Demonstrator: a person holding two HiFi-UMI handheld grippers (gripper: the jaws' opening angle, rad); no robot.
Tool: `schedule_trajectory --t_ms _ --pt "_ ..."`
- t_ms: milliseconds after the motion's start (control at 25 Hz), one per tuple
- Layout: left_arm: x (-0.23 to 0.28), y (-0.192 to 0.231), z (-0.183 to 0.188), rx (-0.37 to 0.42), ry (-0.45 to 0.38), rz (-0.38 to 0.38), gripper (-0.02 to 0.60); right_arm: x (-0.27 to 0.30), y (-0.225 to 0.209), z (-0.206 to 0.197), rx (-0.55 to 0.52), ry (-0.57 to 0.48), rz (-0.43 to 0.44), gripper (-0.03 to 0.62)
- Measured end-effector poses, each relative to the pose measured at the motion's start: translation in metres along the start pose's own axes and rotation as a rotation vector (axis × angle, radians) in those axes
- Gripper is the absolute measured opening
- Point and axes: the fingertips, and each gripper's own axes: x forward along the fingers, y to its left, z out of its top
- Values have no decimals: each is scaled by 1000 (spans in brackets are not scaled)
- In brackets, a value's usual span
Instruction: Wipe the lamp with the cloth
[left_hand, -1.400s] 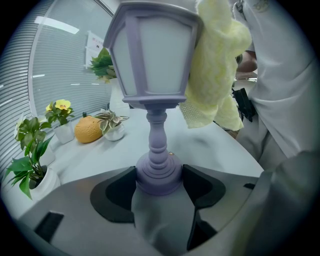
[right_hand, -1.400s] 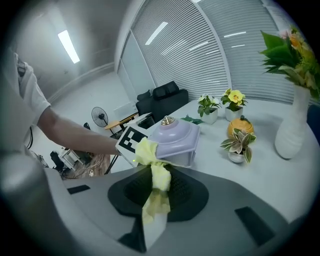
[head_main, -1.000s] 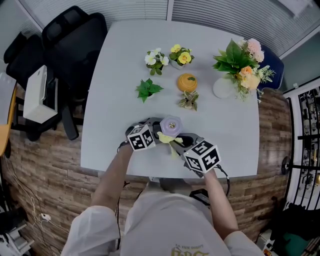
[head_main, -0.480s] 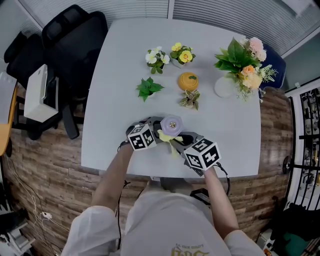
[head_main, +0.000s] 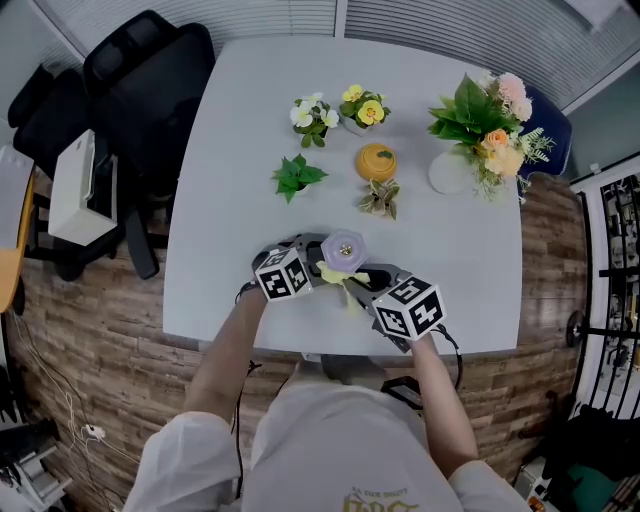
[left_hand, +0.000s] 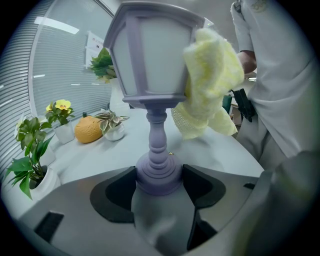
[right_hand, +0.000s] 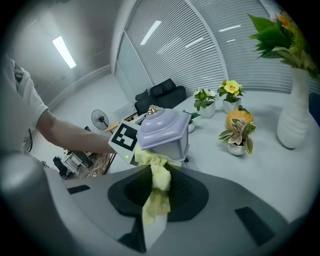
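A lilac lantern-shaped lamp (head_main: 343, 249) stands near the table's front edge. My left gripper (left_hand: 159, 181) is shut on its round base (left_hand: 157, 172), the stem rising between the jaws. My right gripper (right_hand: 156, 186) is shut on a pale yellow cloth (right_hand: 156, 177), which is pressed against the lamp's shade (right_hand: 163, 133). In the left gripper view the cloth (left_hand: 209, 80) lies bunched on the right side of the shade (left_hand: 150, 52). From the head view the cloth (head_main: 342, 277) shows between the two marker cubes.
Farther back on the grey table (head_main: 230, 170) stand small potted plants (head_main: 296, 178), an orange gourd-shaped ornament (head_main: 376, 162), yellow and white flowers (head_main: 362, 108) and a white vase with a bouquet (head_main: 452, 170). A black chair (head_main: 140, 70) stands at the left.
The right gripper has shifted slightly along the lamp with the cloth. The left gripper and the lamp have stayed in place.
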Motion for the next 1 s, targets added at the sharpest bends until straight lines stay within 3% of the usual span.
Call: schedule_trajectory --t_ms 1000 --pt "1 1 -1 2 1 1 296 -33 -24 15 47 -88 -80 71"
